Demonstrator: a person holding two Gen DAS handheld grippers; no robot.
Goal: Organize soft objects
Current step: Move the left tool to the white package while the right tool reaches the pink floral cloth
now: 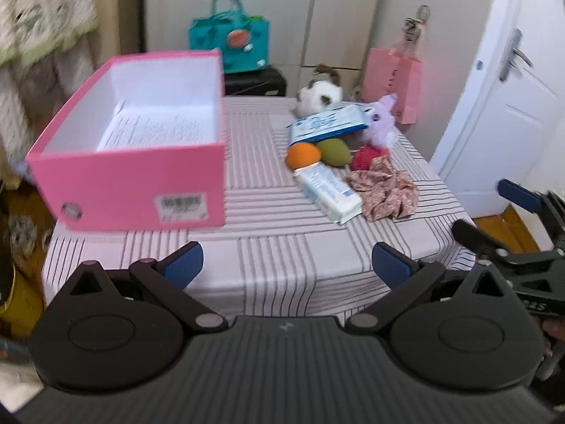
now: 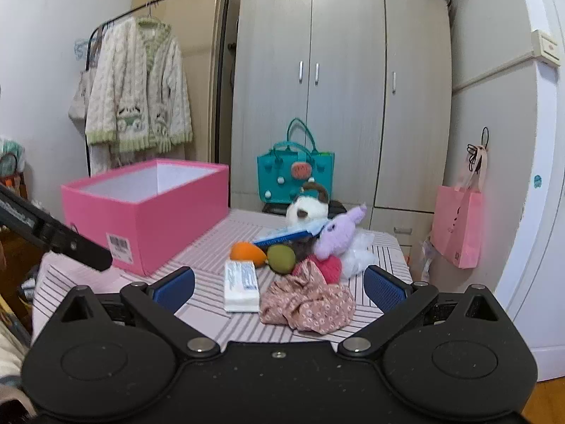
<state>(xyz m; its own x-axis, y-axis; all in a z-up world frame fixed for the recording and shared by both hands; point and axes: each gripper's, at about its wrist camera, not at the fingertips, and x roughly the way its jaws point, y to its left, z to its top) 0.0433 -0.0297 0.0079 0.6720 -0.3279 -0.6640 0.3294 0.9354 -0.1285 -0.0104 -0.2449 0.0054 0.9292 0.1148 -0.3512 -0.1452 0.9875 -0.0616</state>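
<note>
Both claws are seen released and holding nothing above the near edge of a striped table (image 1: 282, 247). The right gripper (image 2: 279, 284) is aimed at a crumpled floral cloth (image 2: 307, 304), which lies just ahead, slightly right of centre between its spread fingers. Touching the cloth's left side is a white tissue pack (image 2: 242, 284), its long axis running away from the claw. The left gripper (image 1: 287, 268) faces bare tablecloth, with the heap well off to its right, so the right hand is judged the nearer. Behind the cloth are heaped an orange ball (image 2: 247, 252), a green ball (image 2: 280, 258), a purple plush (image 2: 339, 233) and a white plush (image 2: 307, 210). The pink box (image 1: 141, 162) stands open at far left. Only the left view shows the box floor, lined with paper; the wardrobe (image 2: 339, 81) is shown whole in the right view alone.
</note>
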